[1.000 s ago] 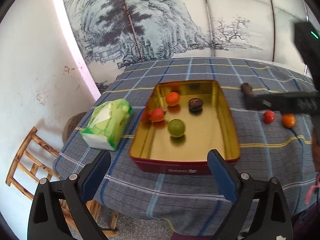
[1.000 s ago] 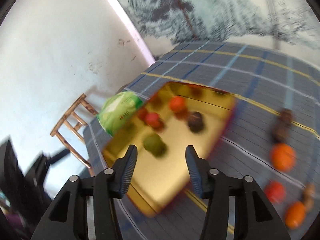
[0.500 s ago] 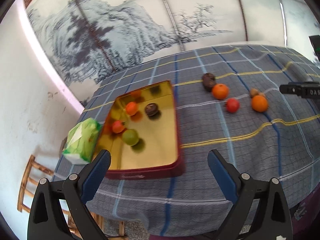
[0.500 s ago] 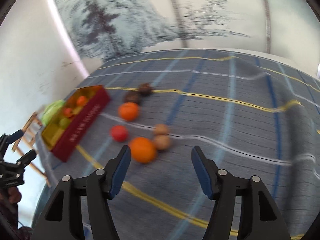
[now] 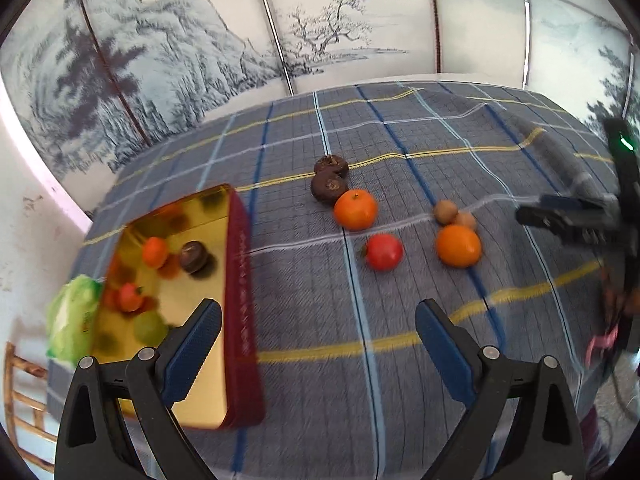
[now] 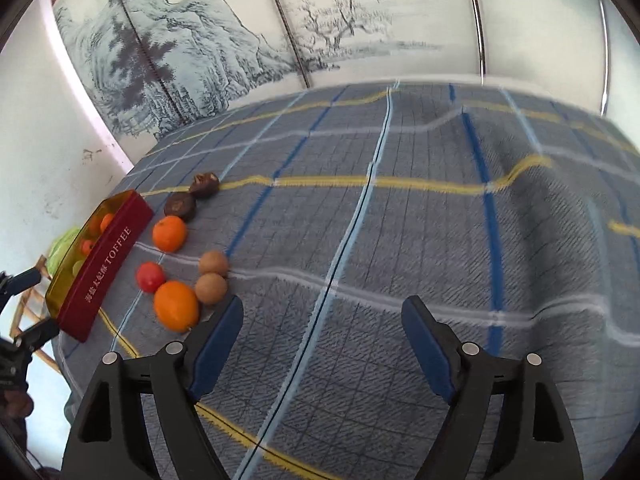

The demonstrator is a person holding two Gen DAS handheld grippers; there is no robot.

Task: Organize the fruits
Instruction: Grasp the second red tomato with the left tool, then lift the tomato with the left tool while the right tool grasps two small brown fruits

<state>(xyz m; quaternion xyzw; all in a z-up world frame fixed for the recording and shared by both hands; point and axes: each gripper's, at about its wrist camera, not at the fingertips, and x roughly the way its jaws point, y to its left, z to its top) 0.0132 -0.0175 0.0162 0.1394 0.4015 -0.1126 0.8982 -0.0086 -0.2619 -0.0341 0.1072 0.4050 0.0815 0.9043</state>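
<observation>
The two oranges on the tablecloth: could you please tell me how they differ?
The nearer orange looks larger and sits beside the two light brown fruits; the farther orange looks smaller and lies next to the dark brown fruits. The farther one shows a small stem mark in the left wrist view; the nearer shows none. Both are round, bright orange and outside the tin.

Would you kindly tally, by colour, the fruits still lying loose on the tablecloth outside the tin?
Orange: 2 (one, another)
Red: 1
Dark brown: 2 (one, another)
Light brown: 2 (one, another)
Total: 7
</observation>
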